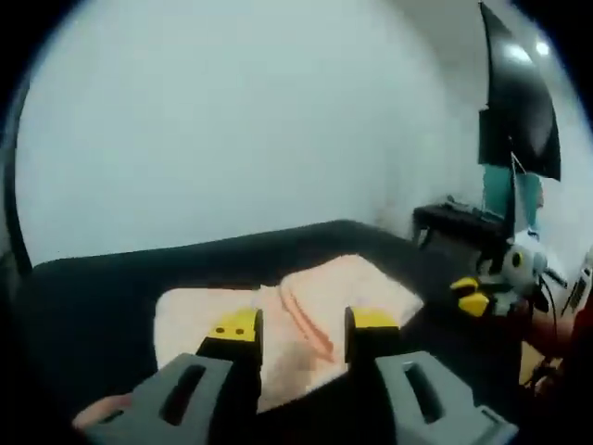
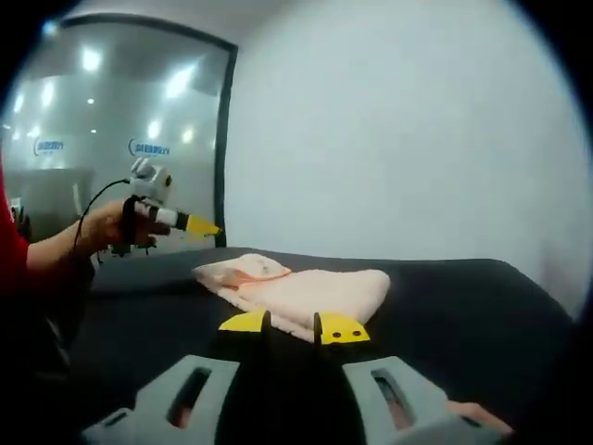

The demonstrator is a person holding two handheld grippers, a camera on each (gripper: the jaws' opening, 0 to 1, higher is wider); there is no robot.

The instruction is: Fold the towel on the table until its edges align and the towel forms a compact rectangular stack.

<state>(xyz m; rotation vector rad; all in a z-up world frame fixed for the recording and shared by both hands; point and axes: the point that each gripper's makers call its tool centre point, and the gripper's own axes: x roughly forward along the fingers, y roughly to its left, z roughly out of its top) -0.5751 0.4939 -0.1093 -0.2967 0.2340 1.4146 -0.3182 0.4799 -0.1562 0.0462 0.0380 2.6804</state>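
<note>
A peach towel (image 1: 306, 306) lies folded in layers on the dark table (image 1: 102, 306), with a fold ridge running across its top. My left gripper (image 1: 304, 326) hangs just above the towel's near part. It is open, and only towel shows in the gap between its yellow-tipped fingers (image 1: 236, 326). In the right gripper view the towel (image 2: 310, 289) is a low thick stack with a smaller layer on its left end. My right gripper (image 2: 292, 326) is open by a narrow gap, just short of the towel's near edge, and holds nothing. The right gripper (image 1: 474, 295) also appears beyond the towel's right end.
A hand in a red sleeve (image 2: 56, 255) holds the left gripper (image 2: 176, 221) above the table's left side. A white wall stands behind the table. A dark side table (image 1: 454, 218) and a dark panel (image 1: 519, 111) stand at the right, a glass partition (image 2: 111, 139) at the left.
</note>
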